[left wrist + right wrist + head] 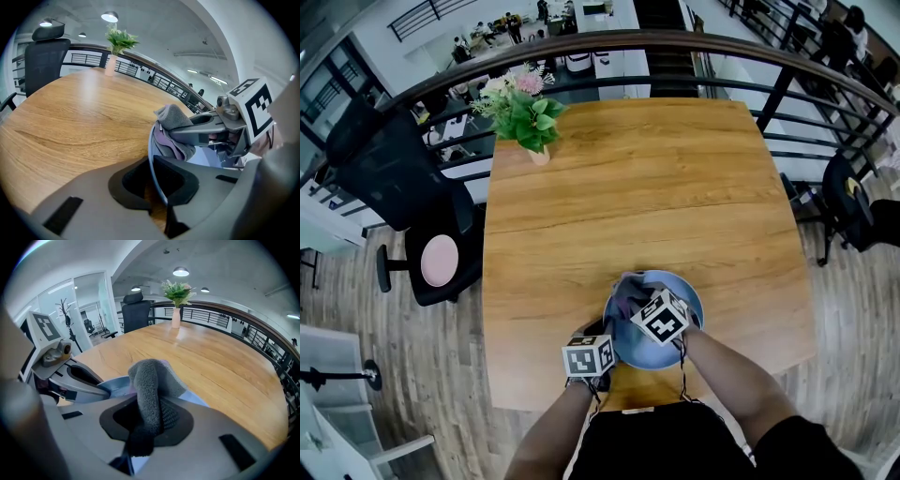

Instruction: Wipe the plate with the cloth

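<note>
Blue plate (642,356) near the wooden table's (628,187) near edge, left gripper (158,197) nearly closed, pinching the plate's rim, right gripper (149,426) clamped on a grey cloth (150,376), cloth bunched over the plate's inside, seemingly touching it, flower vase (540,155) at a far corner

Blue plate (639,352) sits near the table (628,187) front edge, bunched grey cloth (628,292) on it.

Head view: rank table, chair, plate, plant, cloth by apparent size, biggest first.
1. table
2. chair
3. plate and plant: these look about alike. The plant stands farther from the camera, so I won't rank them.
4. cloth, bunched up in the plate
</note>
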### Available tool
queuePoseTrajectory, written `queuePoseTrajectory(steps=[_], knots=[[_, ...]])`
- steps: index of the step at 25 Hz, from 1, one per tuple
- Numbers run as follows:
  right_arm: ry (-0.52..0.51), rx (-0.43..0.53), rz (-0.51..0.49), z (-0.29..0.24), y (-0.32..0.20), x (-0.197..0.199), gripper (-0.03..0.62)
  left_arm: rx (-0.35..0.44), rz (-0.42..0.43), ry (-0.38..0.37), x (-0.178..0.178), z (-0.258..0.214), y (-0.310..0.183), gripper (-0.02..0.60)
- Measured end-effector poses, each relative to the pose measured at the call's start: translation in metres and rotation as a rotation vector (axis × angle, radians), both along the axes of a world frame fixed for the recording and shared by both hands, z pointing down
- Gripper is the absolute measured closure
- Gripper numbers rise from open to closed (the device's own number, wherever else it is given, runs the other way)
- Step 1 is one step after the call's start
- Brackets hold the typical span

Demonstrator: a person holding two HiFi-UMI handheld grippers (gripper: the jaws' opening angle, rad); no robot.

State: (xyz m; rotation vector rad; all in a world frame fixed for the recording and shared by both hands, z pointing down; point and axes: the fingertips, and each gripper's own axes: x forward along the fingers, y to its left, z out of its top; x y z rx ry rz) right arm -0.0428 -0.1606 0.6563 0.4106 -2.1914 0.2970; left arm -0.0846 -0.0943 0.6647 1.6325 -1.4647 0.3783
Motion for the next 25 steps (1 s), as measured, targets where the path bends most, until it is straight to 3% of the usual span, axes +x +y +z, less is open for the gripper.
queuePoseTrajectory(steps=[15,25], knots=[[0.101,0.028,0.14,0.001,-0.033,0.048,0.52,-0.001,0.0,0.01,0.0,-0.001,0.0,0.537],[0.189,0.028,0.251,0.003,-0.04,0.104,0.52,-0.004,0.0,0.011,-0.001,-0.001,0.001,0.537]])
